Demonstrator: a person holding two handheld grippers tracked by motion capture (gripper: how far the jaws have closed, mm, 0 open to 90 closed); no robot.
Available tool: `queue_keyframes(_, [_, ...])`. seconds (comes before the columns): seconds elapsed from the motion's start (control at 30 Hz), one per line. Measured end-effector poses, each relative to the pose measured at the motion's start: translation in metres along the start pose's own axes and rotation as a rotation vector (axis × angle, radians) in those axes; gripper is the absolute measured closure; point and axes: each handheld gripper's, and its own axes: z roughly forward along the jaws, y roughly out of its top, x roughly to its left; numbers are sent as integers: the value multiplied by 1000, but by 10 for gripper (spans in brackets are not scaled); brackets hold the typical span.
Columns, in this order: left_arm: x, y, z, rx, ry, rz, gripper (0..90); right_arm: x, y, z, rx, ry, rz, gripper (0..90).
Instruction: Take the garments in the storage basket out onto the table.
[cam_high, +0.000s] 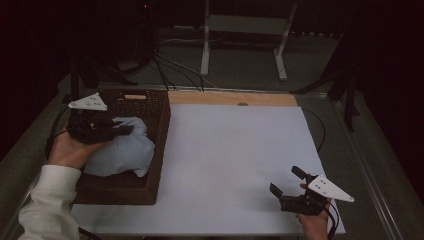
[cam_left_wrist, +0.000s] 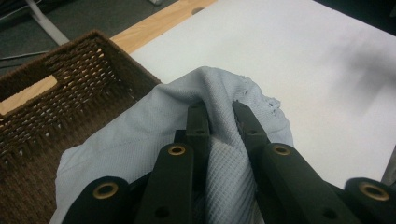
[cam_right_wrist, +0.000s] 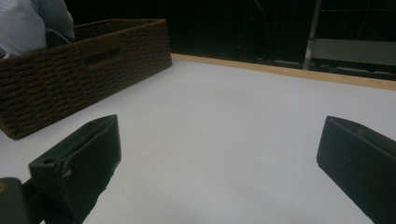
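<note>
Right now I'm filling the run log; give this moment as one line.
left gripper: shut on pale blue cloth | cloth: in wicker basket | right gripper: open, over white sheet

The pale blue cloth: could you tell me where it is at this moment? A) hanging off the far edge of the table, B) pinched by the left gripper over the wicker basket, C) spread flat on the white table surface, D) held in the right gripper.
B: the left gripper has its jaws closed on a fold of the pale blue cloth, bunched above the wicker basket, while the right gripper is open over the white surface.
</note>
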Motion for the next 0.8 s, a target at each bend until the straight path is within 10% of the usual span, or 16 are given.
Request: queue_keyframes(0.8, [-13,30,4,-42,-46,23,804,0,0,1,-2,3,-2,2])
